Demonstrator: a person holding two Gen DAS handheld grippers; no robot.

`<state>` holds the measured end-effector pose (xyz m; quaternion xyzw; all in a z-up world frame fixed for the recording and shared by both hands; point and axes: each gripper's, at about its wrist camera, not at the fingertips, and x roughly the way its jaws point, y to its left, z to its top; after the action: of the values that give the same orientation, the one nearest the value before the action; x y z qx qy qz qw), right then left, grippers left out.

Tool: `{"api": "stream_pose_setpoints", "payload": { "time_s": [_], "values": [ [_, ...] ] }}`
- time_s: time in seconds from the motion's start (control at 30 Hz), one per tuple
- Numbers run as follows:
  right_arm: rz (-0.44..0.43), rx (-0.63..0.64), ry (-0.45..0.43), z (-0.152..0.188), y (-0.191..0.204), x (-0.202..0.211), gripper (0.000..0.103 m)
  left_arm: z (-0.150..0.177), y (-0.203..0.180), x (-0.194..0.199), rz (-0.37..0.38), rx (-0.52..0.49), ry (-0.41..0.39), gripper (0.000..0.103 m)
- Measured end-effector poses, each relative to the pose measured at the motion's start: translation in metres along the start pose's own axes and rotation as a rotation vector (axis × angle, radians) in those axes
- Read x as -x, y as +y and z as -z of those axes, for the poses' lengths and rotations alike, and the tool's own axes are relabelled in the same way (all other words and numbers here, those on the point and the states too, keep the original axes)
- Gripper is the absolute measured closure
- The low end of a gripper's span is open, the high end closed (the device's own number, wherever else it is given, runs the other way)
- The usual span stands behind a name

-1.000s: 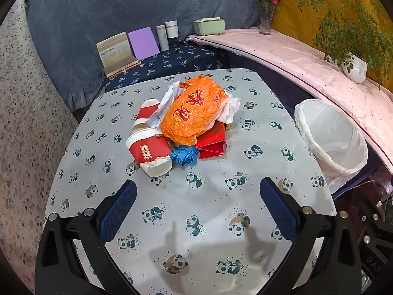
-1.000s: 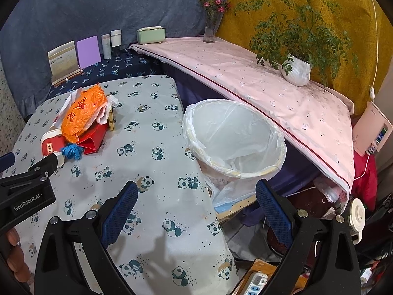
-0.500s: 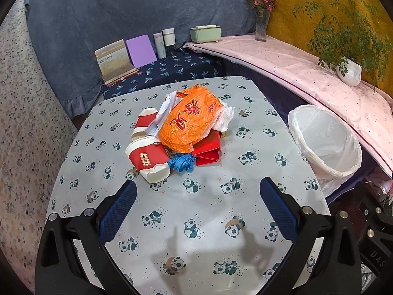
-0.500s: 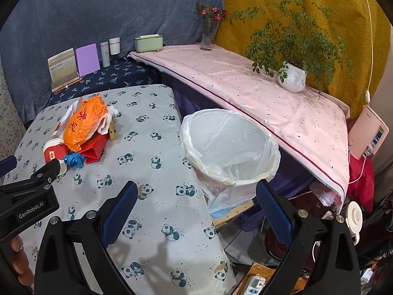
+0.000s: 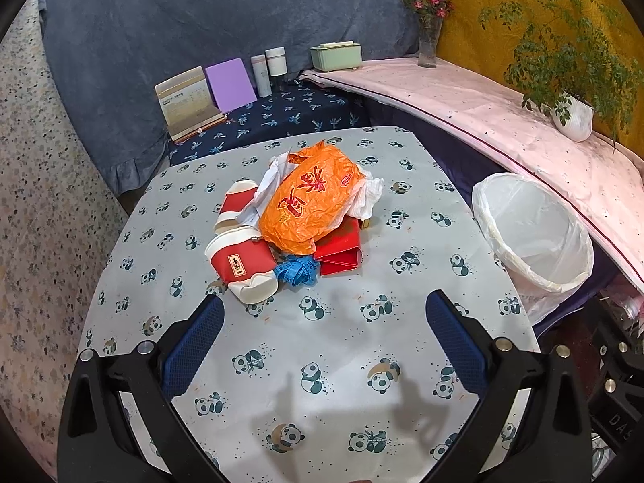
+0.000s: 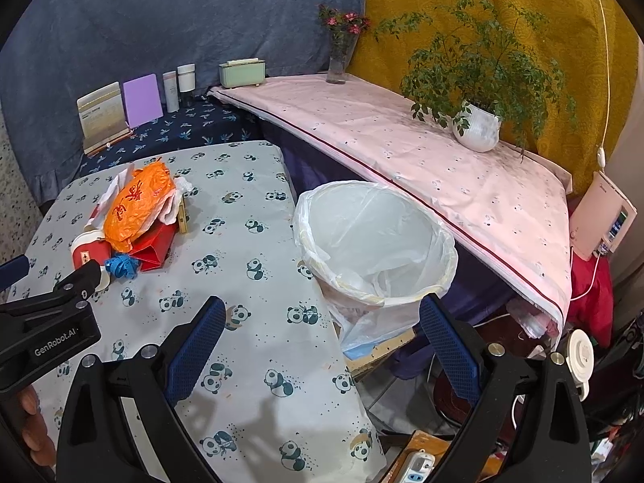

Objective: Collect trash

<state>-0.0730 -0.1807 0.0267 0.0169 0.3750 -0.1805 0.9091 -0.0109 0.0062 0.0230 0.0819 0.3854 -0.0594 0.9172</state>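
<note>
Left wrist view looks down over the panda-cloth table (image 5: pixel 330 362) toward the trash pile (image 5: pixel 298 217); right wrist view faces the lined bin (image 6: pixel 374 241) beside it. Both share pile and bin.

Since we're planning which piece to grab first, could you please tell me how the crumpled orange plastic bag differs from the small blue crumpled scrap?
The crumpled orange plastic bag is far larger than the small blue crumpled scrap. The bag lies on top of the pile; the scrap lies on the tablecloth at its near edge. The bag carries red print; the scrap shows none. Both are crumpled and ungripped.

Crinkled glossy plastic bag (image 5: pixel 312 205), matt cloth tablecloth (image 5: pixel 342 362).
</note>
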Motion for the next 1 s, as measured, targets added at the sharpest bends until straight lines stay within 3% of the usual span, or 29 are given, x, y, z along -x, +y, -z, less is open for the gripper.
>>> {"api": "stream_pose_setpoints", "payload": {
  "time_s": [1.0],
  "values": [
    [0.002, 0.006, -0.003, -0.0097, 0.0065, 0.0006, 0.010, -0.0020, -0.0005, -0.0029, 0.018, -0.014, 0.014, 0.007]
  ]
}}
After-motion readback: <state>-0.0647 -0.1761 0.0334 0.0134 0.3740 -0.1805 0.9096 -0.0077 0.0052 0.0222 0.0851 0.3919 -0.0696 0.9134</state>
